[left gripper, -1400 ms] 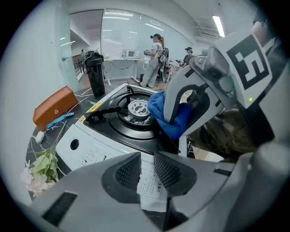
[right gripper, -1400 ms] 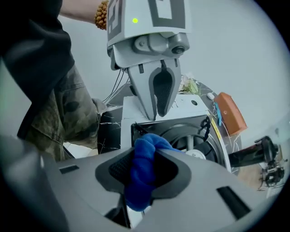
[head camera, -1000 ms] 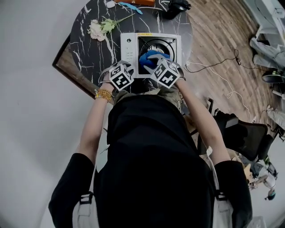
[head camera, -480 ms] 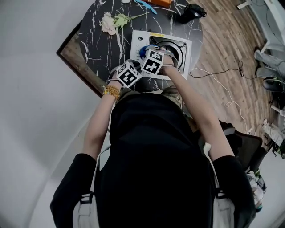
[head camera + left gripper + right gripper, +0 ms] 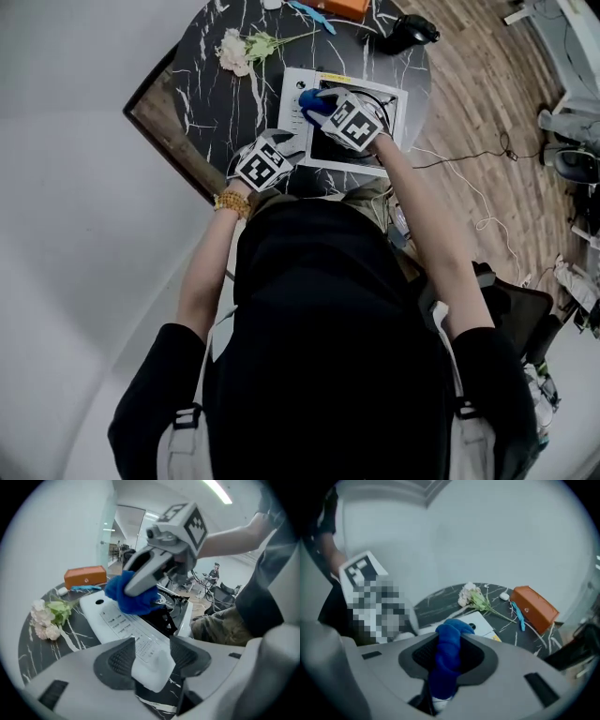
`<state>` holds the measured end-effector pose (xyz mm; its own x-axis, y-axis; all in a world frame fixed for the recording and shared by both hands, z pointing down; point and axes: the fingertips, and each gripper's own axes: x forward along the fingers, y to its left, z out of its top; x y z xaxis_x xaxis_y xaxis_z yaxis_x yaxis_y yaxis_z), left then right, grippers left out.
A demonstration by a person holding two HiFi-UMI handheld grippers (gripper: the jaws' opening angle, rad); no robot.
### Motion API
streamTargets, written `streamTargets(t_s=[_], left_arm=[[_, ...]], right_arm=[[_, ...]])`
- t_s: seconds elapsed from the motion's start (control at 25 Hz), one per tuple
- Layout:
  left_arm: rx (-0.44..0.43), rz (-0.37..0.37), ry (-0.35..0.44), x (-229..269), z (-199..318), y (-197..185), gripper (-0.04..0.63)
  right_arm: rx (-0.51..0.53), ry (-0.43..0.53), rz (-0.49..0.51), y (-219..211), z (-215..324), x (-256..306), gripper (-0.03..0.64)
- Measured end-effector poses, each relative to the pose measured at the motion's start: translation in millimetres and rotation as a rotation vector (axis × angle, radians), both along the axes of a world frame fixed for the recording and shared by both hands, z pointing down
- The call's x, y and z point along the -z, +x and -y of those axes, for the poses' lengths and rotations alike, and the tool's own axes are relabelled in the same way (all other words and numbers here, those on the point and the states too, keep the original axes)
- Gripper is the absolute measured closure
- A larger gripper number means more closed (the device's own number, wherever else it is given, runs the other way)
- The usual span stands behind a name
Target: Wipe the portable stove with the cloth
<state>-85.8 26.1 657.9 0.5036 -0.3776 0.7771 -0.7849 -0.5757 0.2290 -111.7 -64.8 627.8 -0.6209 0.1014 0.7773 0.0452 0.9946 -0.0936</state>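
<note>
A white portable stove point(image 5: 298, 141) with a black burner point(image 5: 164, 603) sits on the round black marble table point(image 5: 206, 84). My right gripper point(image 5: 321, 101) is shut on a bunched blue cloth point(image 5: 449, 631) and holds it on the stove's far left part, by the burner. In the left gripper view the cloth point(image 5: 129, 597) rests on the stove top point(image 5: 115, 618). My left gripper point(image 5: 151, 651) is at the stove's near corner. Its jaws have just been opening, and the white corner lies between the pads point(image 5: 117, 660) with a gap at the right one.
Pale flowers point(image 5: 239, 49) lie on the table left of the stove. Behind the stove are an orange box point(image 5: 342, 7), a blue strip point(image 5: 309, 14) and a black object point(image 5: 408, 33). A white cable point(image 5: 469, 169) trails over the wood floor at right.
The right gripper has carried the cloth from the middle of the burner toward the stove's far left part. The left gripper has stayed at the near corner and rolled a little.
</note>
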Motion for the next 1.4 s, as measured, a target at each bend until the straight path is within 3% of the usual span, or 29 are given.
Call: streamTargets(t_s=[0.04,0.12,0.2,0.28,0.4,0.52,0.56,0.68,0.76,0.84,0.92,1.0,1.12,1.2,1.32,1.4], left_arm=[[0.005,0.007,0.066,10,3,-4,0.347],[-0.008,0.02,0.204,36,11,-4,0.339],[-0.062,-0.008,0.302,59,16,11,0.328],[-0.163,-0.016,0.358,71,17,34,0.327],[-0.299,0.031,0.394,71,16,54,0.334],[-0.336,0.02,0.413,71,18,59,0.424],[-0.326,0.004,0.41,71,22,57,0.484],[-0.243,-0.008,0.376,68,43,36,0.512],[-0.197,0.076,0.339,61,64,5,0.515],[-0.18,0.208,0.299,54,86,-31,0.515],[-0.144,0.316,0.255,49,108,-66,0.515],[-0.102,0.371,0.199,42,126,-90,0.515],[-0.082,0.386,0.104,16,147,-98,0.515],[-0.07,0.378,0.034,-1,151,-96,0.515],[-0.02,0.319,-0.021,-10,151,-97,0.518],[0.021,0.272,-0.037,-11,147,-97,0.523]], right_arm=[[-0.023,-0.083,0.083,7,-10,13,0.528],[-0.056,-0.249,0.193,24,-33,35,0.525],[-0.055,-0.357,0.244,37,-59,45,0.525],[-0.072,-0.396,0.28,44,-76,50,0.525],[-0.155,-0.431,0.323,54,-81,52,0.525],[-0.275,-0.45,0.388,69,-70,54,0.513],[-0.322,-0.446,0.41,76,-64,55,0.496],[-0.457,-0.416,0.45,109,-45,58,0.489],[-0.537,-0.379,0.444,140,-37,54,0.489],[-0.624,-0.338,0.41,176,-31,43,0.489],[-0.719,-0.278,0.342,212,-27,28,0.49],[-0.777,-0.188,0.251,239,-26,10,0.489],[-0.755,-0.154,0.157,250,-38,-14,0.429],[-0.662,-0.149,0.101,243,-55,-27,0.379],[-0.518,-0.075,-0.024,238,-74,-45,0.354],[-0.496,-0.028,-0.079,239,-74,-50,0.344]])
